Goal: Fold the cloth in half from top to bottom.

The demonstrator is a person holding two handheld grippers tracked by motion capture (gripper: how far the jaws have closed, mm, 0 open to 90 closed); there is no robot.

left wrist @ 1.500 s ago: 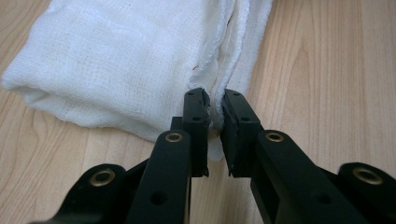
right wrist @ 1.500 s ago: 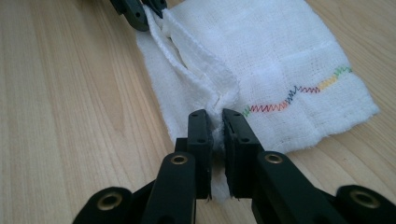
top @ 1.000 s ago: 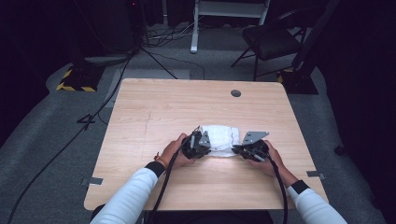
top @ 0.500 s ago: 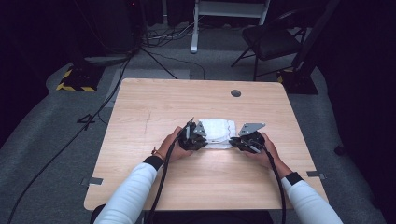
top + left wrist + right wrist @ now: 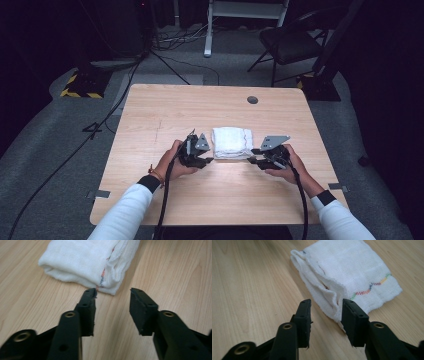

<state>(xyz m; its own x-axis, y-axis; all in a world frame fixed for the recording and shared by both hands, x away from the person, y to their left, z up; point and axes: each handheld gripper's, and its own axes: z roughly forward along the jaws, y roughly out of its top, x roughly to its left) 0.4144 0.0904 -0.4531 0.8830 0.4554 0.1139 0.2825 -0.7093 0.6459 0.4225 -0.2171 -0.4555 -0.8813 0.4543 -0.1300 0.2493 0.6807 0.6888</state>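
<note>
- The left gripper (image 5: 112, 293) has its jaws spread with a clear gap and nothing between them; bare wood shows through the gap; in the high view the left gripper (image 5: 196, 152) sits in the person's left hand (image 5: 172, 160), its cable trailing back along the white sleeve (image 5: 125, 212).
- Just ahead of the left gripper's tips lies the folded white cloth (image 5: 87, 263); its near corner, with a short line of red and blue stitching, lies almost at the tip of one jaw; whether it touches I cannot tell; the rest of the cloth stretches away from the tips.
- The right gripper (image 5: 325, 302) also stands apart at a moderate gap; the jaws straddle the cloth's layered edge without closing on it; the folded white cloth (image 5: 347, 277) spreads ahead of the tips, a zigzag of coloured stitching running across it beyond one jaw.
- In the high view the right gripper (image 5: 260, 159) is held in the right hand (image 5: 287, 162); the cloth (image 5: 231, 142) lies between the two grippers, close to both.
- Beyond both grippers stretches the wooden table (image 5: 190, 107); past its far edge stand a dark chair (image 5: 287, 42) and cables on a grey floor (image 5: 45, 140).
</note>
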